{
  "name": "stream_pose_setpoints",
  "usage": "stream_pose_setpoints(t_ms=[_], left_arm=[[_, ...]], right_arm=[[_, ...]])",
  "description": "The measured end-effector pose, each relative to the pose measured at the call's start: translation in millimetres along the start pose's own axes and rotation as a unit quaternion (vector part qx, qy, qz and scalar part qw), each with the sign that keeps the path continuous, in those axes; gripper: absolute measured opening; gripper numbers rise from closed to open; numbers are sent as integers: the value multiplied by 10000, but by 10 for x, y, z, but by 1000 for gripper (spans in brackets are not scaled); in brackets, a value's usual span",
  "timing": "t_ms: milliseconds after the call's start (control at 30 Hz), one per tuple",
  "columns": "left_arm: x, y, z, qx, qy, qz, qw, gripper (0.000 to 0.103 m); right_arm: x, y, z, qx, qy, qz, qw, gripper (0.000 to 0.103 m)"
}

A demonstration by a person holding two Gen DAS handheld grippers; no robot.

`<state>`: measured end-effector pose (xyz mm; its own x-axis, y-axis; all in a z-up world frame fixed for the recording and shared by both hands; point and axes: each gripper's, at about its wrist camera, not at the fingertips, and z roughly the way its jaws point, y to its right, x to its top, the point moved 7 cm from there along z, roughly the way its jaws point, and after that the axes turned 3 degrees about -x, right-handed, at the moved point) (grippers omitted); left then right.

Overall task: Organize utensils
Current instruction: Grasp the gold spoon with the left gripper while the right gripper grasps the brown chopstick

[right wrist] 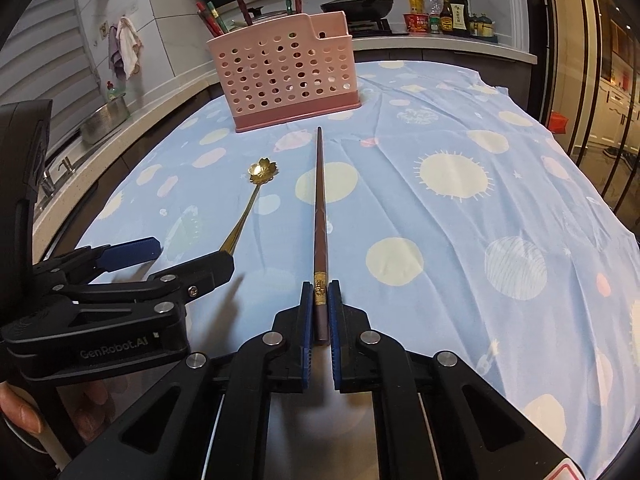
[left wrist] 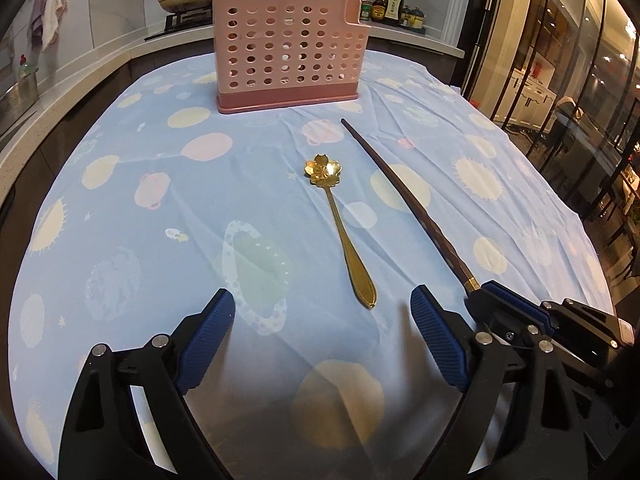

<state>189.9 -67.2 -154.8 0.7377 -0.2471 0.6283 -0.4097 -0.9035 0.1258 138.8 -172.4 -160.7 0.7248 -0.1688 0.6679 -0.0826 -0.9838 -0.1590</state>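
Chopstick (right wrist: 320, 216) clamped at gold-banded end by right claw (right wrist: 321, 292), tip aimed at pink holder (right wrist: 280, 80) on desk (right wrist: 440, 220). Gold flower spoon (left wrist: 344, 232) lain beside it. Left claw (left wrist: 322, 304) spread wide near spoon handle, nothing grasped. "GenRobot.AI" printed on left claw body. Sauce bottles (right wrist: 448, 12) behind; labels unreadable.

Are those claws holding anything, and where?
The right gripper clamps the dark chopstick at its thick, gold-banded end. The left gripper is open, holding nothing.
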Motion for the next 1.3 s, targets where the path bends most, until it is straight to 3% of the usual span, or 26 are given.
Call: stream_pose_setpoints(t_ms=[300, 500, 833, 1300], left_arm=[[58, 40, 62, 26, 14, 107, 9999, 45], [22, 68, 44, -43, 6, 135, 9999, 10], [-8, 96, -67, -165, 48, 113, 9998, 10], [290, 4, -638, -240, 718, -28, 9971, 8]], right_arm=[[23, 125, -41, 22, 58, 147, 9999, 7], [25, 141, -41, 66, 61, 191, 9998, 7], [37, 159, -132, 107, 150, 222, 9996, 7], [389, 55, -590, 348, 756, 181, 9964, 7]])
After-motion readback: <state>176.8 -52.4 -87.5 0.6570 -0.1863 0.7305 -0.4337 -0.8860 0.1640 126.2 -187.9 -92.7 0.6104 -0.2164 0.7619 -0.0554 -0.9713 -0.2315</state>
